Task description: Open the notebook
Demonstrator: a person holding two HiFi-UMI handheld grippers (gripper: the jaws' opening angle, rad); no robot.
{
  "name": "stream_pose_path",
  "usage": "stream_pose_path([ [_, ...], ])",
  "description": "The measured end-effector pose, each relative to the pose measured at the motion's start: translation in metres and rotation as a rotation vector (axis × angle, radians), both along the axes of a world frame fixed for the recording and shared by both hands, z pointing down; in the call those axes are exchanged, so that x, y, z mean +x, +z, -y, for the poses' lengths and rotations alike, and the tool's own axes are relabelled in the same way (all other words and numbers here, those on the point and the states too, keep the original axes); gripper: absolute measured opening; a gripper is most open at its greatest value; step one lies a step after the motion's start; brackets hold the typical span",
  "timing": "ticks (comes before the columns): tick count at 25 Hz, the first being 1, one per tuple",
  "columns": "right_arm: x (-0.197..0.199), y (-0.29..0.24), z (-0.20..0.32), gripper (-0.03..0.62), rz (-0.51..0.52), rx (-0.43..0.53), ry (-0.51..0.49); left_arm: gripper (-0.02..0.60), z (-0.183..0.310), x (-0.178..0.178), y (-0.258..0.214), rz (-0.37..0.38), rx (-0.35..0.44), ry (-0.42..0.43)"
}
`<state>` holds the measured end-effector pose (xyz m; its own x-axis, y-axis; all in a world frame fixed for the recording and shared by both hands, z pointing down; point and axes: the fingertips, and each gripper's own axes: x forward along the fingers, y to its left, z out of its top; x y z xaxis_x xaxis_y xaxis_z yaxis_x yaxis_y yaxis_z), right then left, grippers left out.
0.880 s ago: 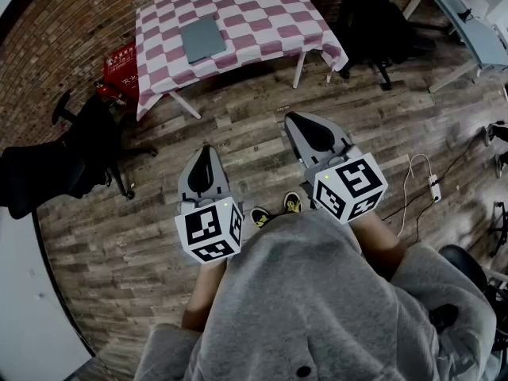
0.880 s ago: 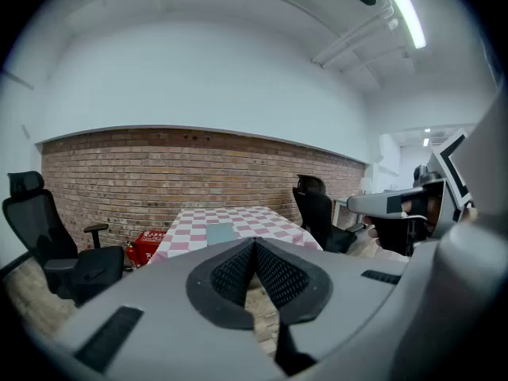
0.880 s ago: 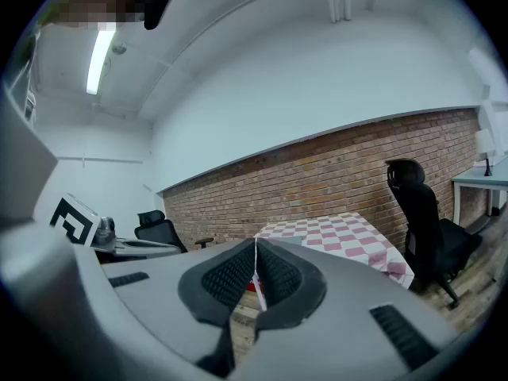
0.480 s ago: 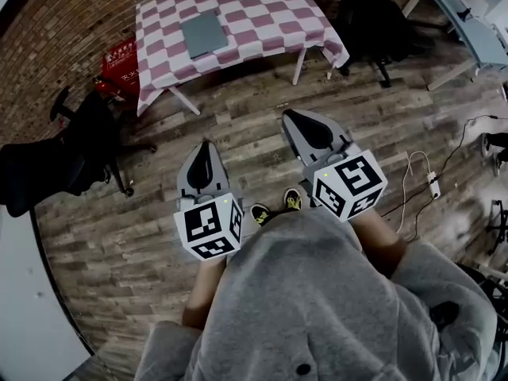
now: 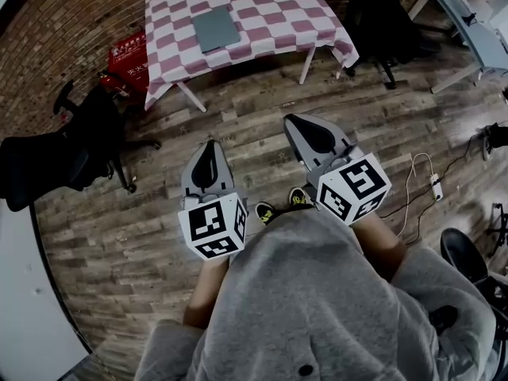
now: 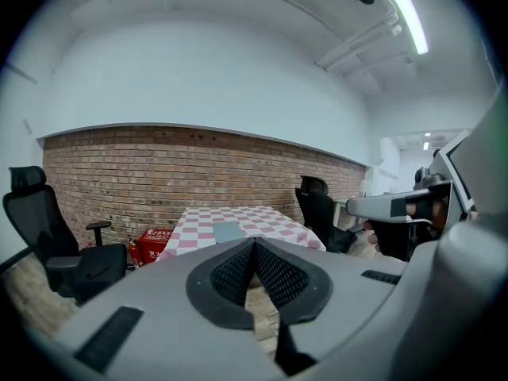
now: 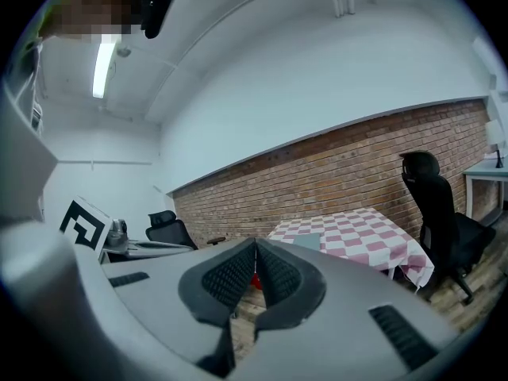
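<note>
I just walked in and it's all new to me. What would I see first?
Probably the pink-and-white checked table by the brick wall, with a closed grey notebook lying on it. Nearer you, the left tongs and right tongs hang shut and empty over the wooden floor, well short of the table.

We note a checkered tabletop [image 5: 270, 14], a red box [image 5: 127, 58] beside it, and a black chair [image 5: 55, 161] on the wooden floor [image 5: 262, 125].
</note>
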<state>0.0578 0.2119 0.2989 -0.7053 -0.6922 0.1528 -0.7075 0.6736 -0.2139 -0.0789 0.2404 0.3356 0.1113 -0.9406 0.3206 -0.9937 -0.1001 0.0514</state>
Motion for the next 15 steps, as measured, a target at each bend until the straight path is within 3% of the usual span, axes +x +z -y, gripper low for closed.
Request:
stream_pose_path([
  [15, -0.021, -0.001, -0.009, 0.025, 0.018, 0.016, -0.031, 0.008, -0.007, -0.017, 0.001, 0.01, 0.015, -0.016],
])
